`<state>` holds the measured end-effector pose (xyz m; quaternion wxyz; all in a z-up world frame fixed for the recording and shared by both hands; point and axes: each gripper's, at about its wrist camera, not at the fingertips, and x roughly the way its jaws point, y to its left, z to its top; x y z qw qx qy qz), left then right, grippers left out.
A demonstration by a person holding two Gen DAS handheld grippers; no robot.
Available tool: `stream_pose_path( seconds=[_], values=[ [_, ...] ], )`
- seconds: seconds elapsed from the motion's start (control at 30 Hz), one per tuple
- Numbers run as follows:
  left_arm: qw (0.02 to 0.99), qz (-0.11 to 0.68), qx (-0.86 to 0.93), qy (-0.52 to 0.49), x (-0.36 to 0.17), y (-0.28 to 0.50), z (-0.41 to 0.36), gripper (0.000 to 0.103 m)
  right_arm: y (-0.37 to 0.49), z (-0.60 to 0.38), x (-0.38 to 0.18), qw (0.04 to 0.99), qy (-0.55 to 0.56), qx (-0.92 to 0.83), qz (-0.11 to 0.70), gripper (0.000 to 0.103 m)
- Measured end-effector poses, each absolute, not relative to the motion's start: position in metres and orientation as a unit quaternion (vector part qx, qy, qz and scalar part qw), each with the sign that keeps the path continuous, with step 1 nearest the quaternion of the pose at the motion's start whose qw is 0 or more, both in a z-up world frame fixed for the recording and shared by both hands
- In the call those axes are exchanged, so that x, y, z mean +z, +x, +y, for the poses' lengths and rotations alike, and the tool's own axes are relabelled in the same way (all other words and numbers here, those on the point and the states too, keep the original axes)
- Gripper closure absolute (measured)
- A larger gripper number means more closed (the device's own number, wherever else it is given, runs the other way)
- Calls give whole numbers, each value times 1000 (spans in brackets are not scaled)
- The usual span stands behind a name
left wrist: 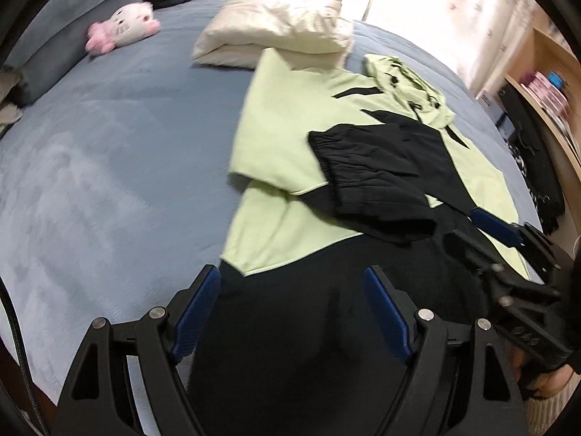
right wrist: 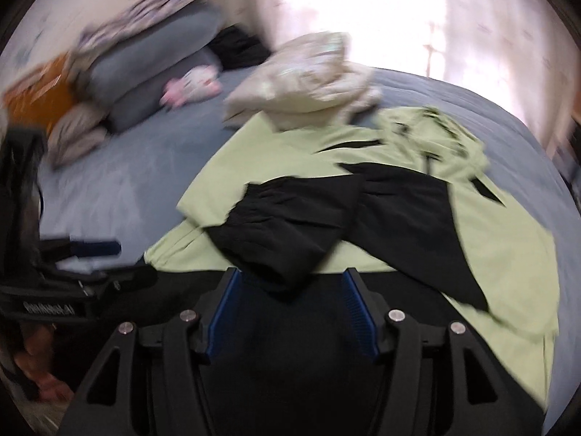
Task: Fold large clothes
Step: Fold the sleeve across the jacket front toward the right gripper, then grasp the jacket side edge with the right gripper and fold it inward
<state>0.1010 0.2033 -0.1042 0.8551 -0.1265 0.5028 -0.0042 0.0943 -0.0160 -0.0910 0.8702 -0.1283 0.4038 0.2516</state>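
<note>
Jacket: big light-green and black jacket spread flat on the bed, toward the right half of it. The black hem end is nearest the person, the hood bunched up at the far end.
Sleeves: one green sleeve is folded in across the body, and a black sleeve with a gathered cuff lies on top of the front, crossing over the middle.
Left tool: the left tool hangs over the black hem, jaws wide apart, nothing between them. Blue pads clearly not touching any cloth that I can see.
Right tool: the right tool is also spread open and holding nothing, sitting just above the hem with the black cuff right in front of its tips. From the left camera it shows at the jacket's right edge.
Bed stuff: a cream folded quilt sits at the far end, touching the top of the jacket. A pink and white plush toy lies off to the left near a grey pillow.
Room: bright curtain behind the bed, wooden shelf to the right.
Picture quality: the right camera is pretty smeary, so small details over there are anyone's guess.
</note>
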Motion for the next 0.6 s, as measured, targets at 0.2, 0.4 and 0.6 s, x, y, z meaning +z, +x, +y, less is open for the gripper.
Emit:
stream_pose_path(
  seconds=[0.2, 0.4, 0.6],
  values=[
    [851, 507, -7, -134, -114, 102, 208, 23, 111, 11, -115, 851, -221, 239, 412, 45],
    [845, 516, -11, -142, -123, 102, 208, 23, 123, 34, -133, 838, -294, 213, 408, 46],
    [846, 513, -10, -147, -123, 103, 206, 23, 129, 50, -119, 840, -337, 201, 374, 101]
  ],
)
